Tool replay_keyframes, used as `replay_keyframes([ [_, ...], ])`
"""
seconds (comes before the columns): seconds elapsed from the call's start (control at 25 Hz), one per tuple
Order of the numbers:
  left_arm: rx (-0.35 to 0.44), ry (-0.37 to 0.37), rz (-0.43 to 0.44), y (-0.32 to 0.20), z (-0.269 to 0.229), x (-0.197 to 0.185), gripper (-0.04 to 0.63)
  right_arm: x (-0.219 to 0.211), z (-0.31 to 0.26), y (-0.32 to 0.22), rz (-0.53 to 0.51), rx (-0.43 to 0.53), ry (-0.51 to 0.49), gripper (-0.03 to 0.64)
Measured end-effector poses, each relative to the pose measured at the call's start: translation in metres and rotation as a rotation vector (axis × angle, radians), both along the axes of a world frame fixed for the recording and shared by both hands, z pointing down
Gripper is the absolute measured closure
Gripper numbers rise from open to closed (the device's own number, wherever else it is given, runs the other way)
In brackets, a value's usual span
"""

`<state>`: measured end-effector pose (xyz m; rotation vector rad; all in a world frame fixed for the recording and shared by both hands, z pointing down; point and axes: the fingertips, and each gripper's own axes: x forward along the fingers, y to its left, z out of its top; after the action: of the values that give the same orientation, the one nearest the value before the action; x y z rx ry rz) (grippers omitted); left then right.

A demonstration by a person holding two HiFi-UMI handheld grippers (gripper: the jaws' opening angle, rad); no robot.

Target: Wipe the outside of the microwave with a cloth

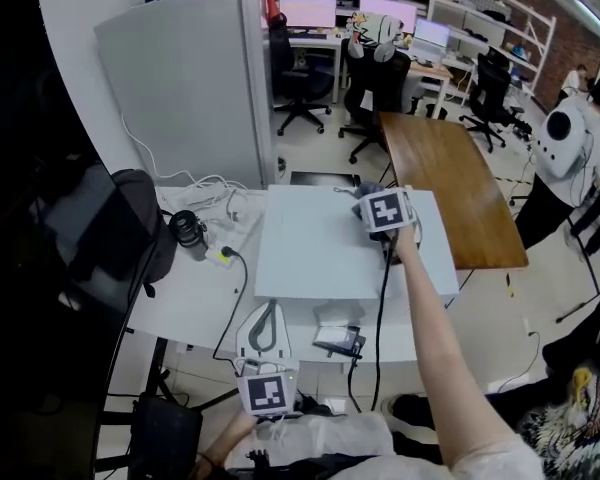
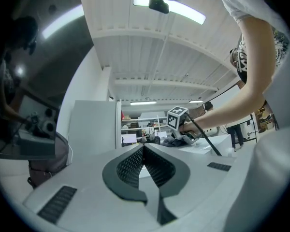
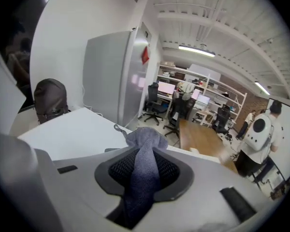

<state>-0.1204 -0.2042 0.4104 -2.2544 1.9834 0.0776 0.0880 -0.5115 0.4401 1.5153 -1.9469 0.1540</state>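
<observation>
microwave [image 1: 330,243]: white box seen from above, standing at the middle of the white desk [image 1: 195,298], flat top bare. left of it on the desk: black bag [image 1: 130,223], a black cylinder [image 1: 188,233] just beside the bag, loose white cables [image 1: 215,193] running toward the microwave's near-left corner. left gripper [image 1: 267,308]: low at the near edge of the desk, short of the microwave and apart from it; its own view shows the jaws brought together at the tip with nothing between them [image 2: 144,149]. cloth [image 1: 363,190]: grey, bunched, lying at the far right corner of the microwave's top; in the right gripper view it runs as a pinched strip between the ribbed pads and spills out in a lump beyond the tips [image 3: 146,139]. right gripper [image 1: 370,218]: on an outstretched arm, tilted down over that corner, jaws partly closed and clamped on the cloth [image 3: 145,153]. right of the microwave: brown wooden table [image 1: 450,183], set off from the desk. far right: a person in white [image 1: 565,143], standing well apart.
</observation>
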Motion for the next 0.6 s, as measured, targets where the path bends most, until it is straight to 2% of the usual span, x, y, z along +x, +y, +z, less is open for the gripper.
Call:
replay_keyframes([
  [0.16, -0.015, 0.008, 0.034, -0.001, 0.006, 0.013, 0.603, 0.106, 0.001, 0.001, 0.145, 0.010, 0.016, 0.520],
  [0.24, -0.014, 0.006, 0.037, 0.000, 0.007, 0.018, 0.602, 0.137, 0.005, 0.006, 0.184, -0.009, 0.004, 0.520],
  [0.28, -0.013, 0.004, 0.039, 0.002, 0.006, 0.020, 0.603, 0.142, 0.012, 0.011, 0.186, -0.042, -0.035, 0.520],
  [0.36, -0.012, 0.004, 0.040, 0.005, 0.004, 0.024, 0.603, 0.144, 0.022, 0.019, 0.184, -0.091, -0.122, 0.519],
  [0.4, -0.013, 0.004, 0.038, 0.007, 0.004, 0.024, 0.603, 0.146, 0.018, 0.022, 0.194, -0.079, -0.126, 0.520],
  [0.48, -0.018, 0.004, 0.029, 0.010, 0.006, 0.022, 0.602, 0.148, 0.001, 0.031, 0.232, -0.021, -0.067, 0.520],
  [0.52, -0.021, 0.005, 0.024, 0.011, 0.007, 0.020, 0.601, 0.137, -0.007, 0.037, 0.221, -0.003, -0.074, 0.520],
  [0.6, -0.028, 0.009, 0.012, 0.011, 0.008, 0.017, 0.602, 0.076, -0.024, 0.051, 0.100, 0.026, -0.204, 0.520],
])
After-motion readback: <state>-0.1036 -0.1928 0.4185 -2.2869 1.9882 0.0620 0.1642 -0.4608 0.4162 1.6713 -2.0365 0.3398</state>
